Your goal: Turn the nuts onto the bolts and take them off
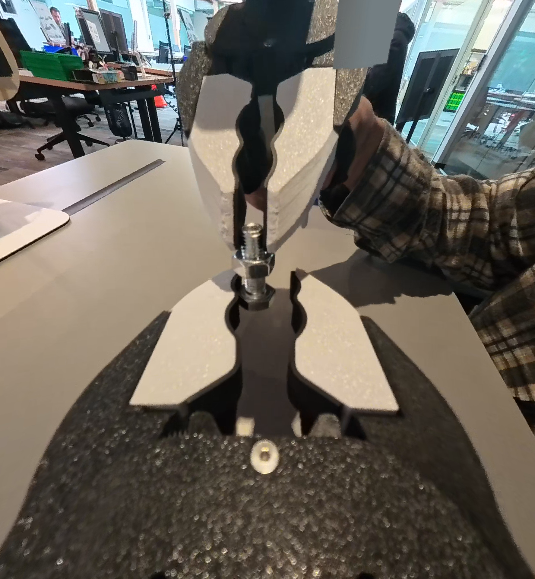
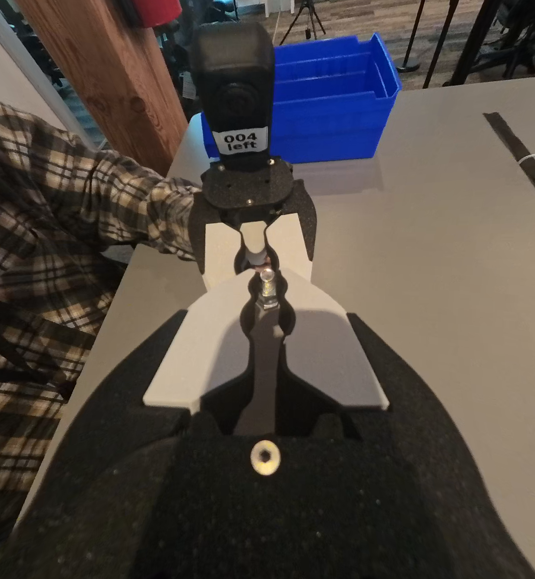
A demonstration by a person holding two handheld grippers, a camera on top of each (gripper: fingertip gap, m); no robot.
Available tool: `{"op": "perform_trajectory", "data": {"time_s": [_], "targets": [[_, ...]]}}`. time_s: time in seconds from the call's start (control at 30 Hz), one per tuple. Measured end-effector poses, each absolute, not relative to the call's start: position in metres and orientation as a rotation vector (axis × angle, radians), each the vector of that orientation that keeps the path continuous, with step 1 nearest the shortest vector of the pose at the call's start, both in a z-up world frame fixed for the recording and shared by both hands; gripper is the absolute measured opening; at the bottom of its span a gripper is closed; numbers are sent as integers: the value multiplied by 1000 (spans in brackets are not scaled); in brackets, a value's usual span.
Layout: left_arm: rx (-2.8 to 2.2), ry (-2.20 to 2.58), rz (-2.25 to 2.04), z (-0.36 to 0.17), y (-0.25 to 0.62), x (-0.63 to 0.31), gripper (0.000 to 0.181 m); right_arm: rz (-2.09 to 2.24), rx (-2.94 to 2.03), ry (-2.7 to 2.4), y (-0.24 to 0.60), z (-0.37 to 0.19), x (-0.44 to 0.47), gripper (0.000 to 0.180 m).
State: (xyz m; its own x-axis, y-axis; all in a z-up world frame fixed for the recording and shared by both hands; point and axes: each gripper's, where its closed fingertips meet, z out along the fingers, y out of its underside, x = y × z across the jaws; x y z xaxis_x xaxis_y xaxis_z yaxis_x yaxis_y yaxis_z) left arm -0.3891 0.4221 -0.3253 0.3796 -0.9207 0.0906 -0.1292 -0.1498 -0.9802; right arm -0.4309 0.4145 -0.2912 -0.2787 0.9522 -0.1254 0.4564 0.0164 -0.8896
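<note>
A silver bolt (image 1: 252,241) stands upright over the grey table (image 1: 103,297), hex head (image 1: 257,299) down, with a silver nut (image 1: 253,261) part-way down its thread. My left gripper (image 1: 261,279) is open around the head: the head lies against the left finger, with a gap to the right finger. My right gripper (image 1: 252,249) comes down from above, shut on the nut. In the right wrist view, the right gripper (image 2: 267,275) pinches the nut (image 2: 267,301), the bolt's thread end (image 2: 266,275) shows above it, and the left gripper (image 2: 260,266) faces it.
A blue bin (image 2: 338,103) stands at the table's far edge beside a wooden post (image 2: 103,78). A white board (image 1: 25,232) lies at the left and a dark strip (image 1: 116,185) crosses the table. The person's plaid sleeves (image 1: 432,203) reach in from the side.
</note>
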Motion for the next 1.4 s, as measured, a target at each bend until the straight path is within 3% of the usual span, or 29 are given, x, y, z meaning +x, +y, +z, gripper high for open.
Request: {"op": "perform_trajectory", "data": {"time_s": [0.53,0.73,0.9,1.2,1.27,1.4], "targets": [[-1565,923,-966,-319,420,-392,16,1237,-1363,-1772,410,-284,-433,9],[-1564,828,-979,-311,426,-399,15,1320,-1285,-1490,430,-252,-438,69],[-1518,764,-976,-299,427,-406,15,1254,-1316,-1452,438,-260,-447,89],[-1450,741,-976,-285,423,-411,15,1153,-1383,-1389,458,-266,-446,95],[-1444,733,-984,-282,423,-414,15,1118,-1370,-1358,465,-260,-439,87],[-1422,742,-985,-280,421,-411,15,1216,-1326,-1363,451,-251,-444,86]]}}
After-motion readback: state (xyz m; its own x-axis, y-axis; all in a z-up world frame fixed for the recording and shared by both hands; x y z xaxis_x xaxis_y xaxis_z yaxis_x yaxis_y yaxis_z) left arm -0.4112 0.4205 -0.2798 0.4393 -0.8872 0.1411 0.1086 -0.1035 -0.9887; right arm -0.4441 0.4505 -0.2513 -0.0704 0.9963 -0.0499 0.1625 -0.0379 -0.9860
